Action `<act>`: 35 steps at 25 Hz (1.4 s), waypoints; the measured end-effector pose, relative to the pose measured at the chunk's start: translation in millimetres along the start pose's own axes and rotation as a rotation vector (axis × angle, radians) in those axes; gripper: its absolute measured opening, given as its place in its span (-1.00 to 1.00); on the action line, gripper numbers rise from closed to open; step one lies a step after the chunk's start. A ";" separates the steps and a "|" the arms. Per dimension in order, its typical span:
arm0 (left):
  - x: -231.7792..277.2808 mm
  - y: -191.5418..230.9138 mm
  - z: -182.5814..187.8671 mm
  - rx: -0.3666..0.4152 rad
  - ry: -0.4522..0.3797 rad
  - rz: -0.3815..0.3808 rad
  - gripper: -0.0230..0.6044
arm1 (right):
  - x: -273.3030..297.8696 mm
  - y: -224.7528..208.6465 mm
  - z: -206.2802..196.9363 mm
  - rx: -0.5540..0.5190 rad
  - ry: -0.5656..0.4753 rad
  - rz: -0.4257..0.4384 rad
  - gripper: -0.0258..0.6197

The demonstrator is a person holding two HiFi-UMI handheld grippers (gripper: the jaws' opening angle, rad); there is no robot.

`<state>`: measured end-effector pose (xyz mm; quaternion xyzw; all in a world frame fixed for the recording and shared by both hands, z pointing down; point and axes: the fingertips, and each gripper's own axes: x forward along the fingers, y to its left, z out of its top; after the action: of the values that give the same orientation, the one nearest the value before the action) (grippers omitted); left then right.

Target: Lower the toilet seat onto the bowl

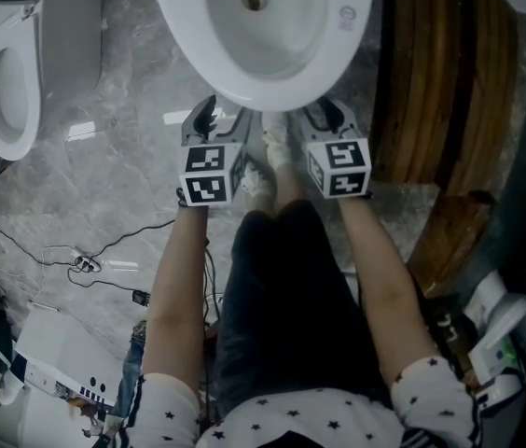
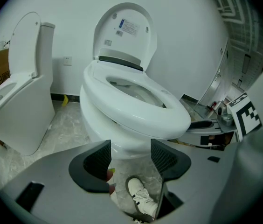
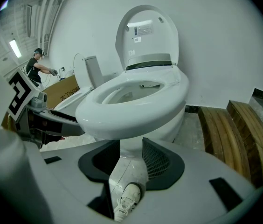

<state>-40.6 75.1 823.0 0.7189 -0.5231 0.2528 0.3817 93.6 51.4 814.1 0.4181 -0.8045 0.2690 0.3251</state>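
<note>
The toilet seat (image 2: 166,115) lies flat on the bowl (image 2: 94,122) at frame centre, with the lid (image 2: 124,29) upright behind it. In the head view, the left tool (image 1: 209,119) and right tool (image 1: 326,115), both spread and empty, hover just below the bowl's front rim.

Grey marble floor (image 1: 123,185). Second toilet (image 1: 32,73) at upper left of the head view, lid up; it also sits at the left edge of the left gripper view (image 2: 24,106).

Thin black cables (image 1: 84,262) trail over the floor at mid left. Below them, in the lower left corner, a white device (image 1: 48,371); type unclear.

Curved wooden slats (image 1: 440,91) fill the right side.

Two white shoes (image 1: 277,143) at centre, on the floor.

Right gripper view: cardboard box (image 3: 61,91) at left, and a far person (image 3: 34,66) above it.

Left gripper view: wall socket (image 2: 67,59) upper left, with a small yellow item (image 2: 65,100) at the skirting beneath.
</note>
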 end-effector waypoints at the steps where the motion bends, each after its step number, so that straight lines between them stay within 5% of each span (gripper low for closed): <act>1: 0.8 0.3 -0.8 -0.001 0.003 0.000 -0.06 | 0.9 0.1 -0.8 0.000 0.003 0.000 -0.43; 35: 22.9 7.9 -27.3 -0.023 0.071 0.018 -0.06 | 19.4 -6.5 -25.3 0.021 0.053 -0.011 -0.43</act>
<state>-39.6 83.3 858.5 0.7002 -0.5185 0.2759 0.4059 98.1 56.3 846.0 0.4184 -0.7905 0.2866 0.3434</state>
